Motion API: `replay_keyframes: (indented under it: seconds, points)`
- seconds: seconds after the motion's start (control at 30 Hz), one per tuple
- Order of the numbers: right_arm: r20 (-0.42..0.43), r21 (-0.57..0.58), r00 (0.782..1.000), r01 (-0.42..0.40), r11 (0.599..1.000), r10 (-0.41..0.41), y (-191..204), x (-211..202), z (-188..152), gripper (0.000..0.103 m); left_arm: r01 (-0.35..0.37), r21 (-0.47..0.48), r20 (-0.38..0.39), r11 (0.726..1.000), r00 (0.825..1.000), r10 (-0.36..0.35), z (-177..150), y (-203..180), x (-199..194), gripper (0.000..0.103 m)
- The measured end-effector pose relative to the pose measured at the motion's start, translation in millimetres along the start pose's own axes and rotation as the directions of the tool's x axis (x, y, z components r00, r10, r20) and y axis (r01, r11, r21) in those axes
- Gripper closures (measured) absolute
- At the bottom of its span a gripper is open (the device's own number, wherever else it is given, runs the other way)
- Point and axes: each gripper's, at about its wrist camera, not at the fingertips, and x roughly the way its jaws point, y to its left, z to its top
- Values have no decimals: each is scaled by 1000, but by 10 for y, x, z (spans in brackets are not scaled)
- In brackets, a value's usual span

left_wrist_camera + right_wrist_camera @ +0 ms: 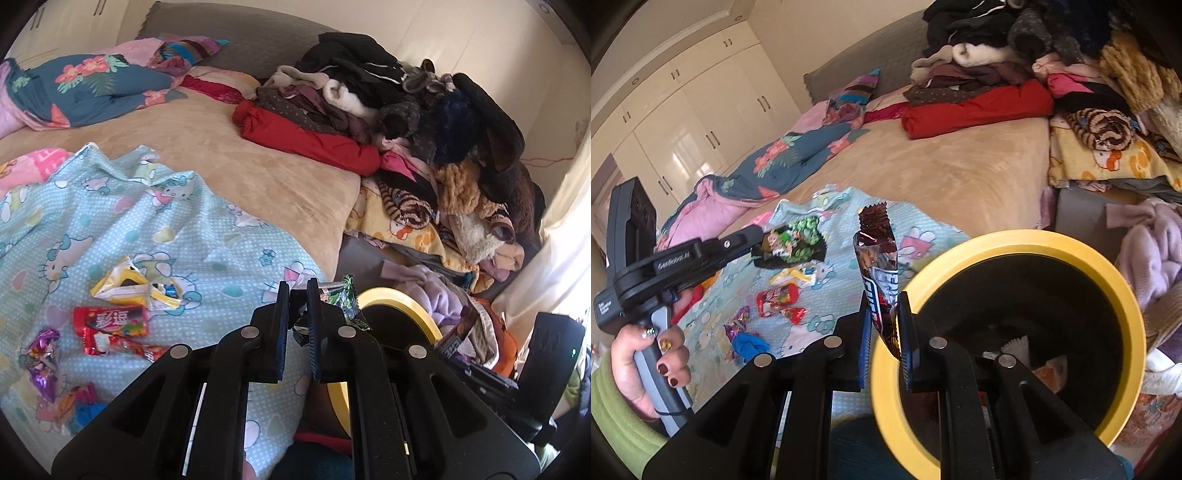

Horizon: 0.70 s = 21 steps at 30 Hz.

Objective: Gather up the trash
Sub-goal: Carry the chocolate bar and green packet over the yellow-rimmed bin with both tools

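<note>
Left gripper (298, 286) is clamped on a green wrapper (345, 295), beside the yellow-rimmed bin (1108, 273) | right gripper (882, 299) is closed on a brown wrapper (879, 258) at the bin's rim | loose wrappers (110, 325) are left on the bedsheet (221, 240), left of the bin

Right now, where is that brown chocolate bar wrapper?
In the right wrist view, the brown wrapper stands pinched in the right gripper, just left of the yellow-rimmed bin, above the blue cartoon sheet.

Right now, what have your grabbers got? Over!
Left gripper shut on green wrapper. Right gripper shut on brown wrapper, beside the yellow bin. More wrappers on the bed. Nothing blocking the bin.
</note>
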Motion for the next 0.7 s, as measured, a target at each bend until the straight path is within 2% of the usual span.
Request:
replay_keyframes:
  seconds: [0.7]
  points:
    - [21, 97, 998, 62, 993, -65, -545, -193, -34, 89, 29, 106, -51, 994, 998, -24, -231, -509, 162, 98]
